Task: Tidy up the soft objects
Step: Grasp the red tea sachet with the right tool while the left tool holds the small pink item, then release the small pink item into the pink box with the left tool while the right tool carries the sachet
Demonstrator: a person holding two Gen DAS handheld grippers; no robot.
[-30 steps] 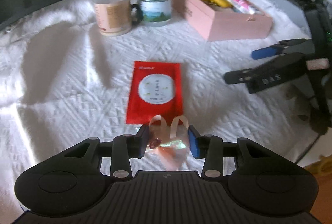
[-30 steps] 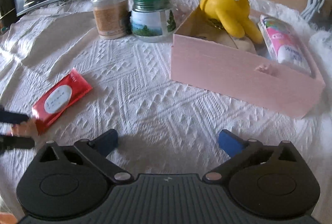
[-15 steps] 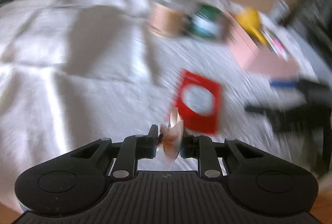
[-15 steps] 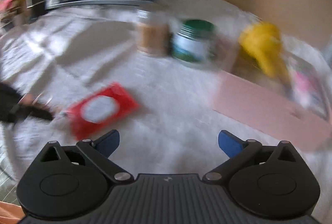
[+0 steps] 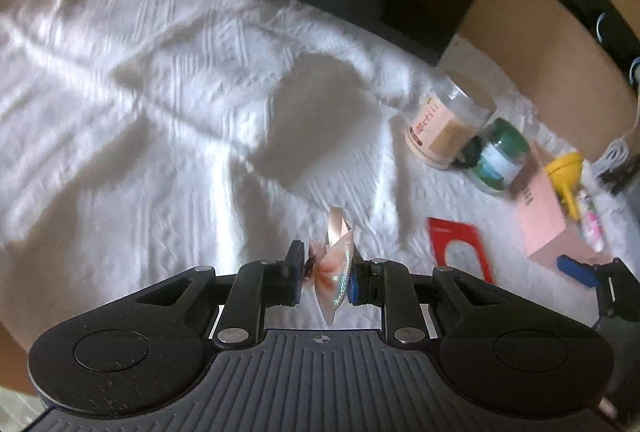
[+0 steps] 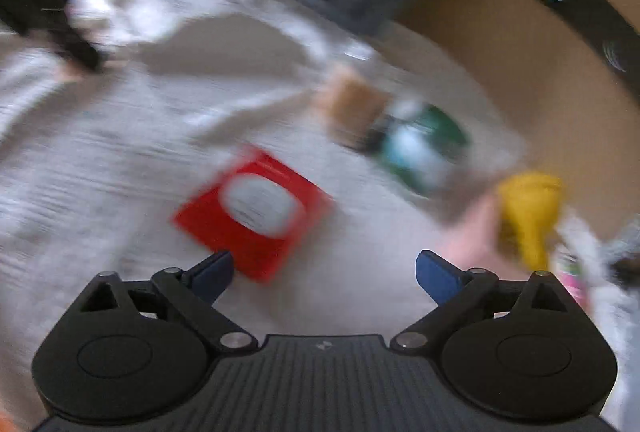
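jars blurred, pink box smeared

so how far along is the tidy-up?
Done: the pink box already holds a yellow toy and a pink pack. In hand: the left tongs are shut on a small pink bag, off the cloth. The right tongs have just been closing a little, nothing between them. Left: the red pack lies on the white cloth.

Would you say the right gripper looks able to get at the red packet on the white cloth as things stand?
Probably yes. The right gripper stands open and empty, its jaws having just closed slightly, and the red packet lies flat on the white cloth just ahead with nothing between them. The view is blurred.
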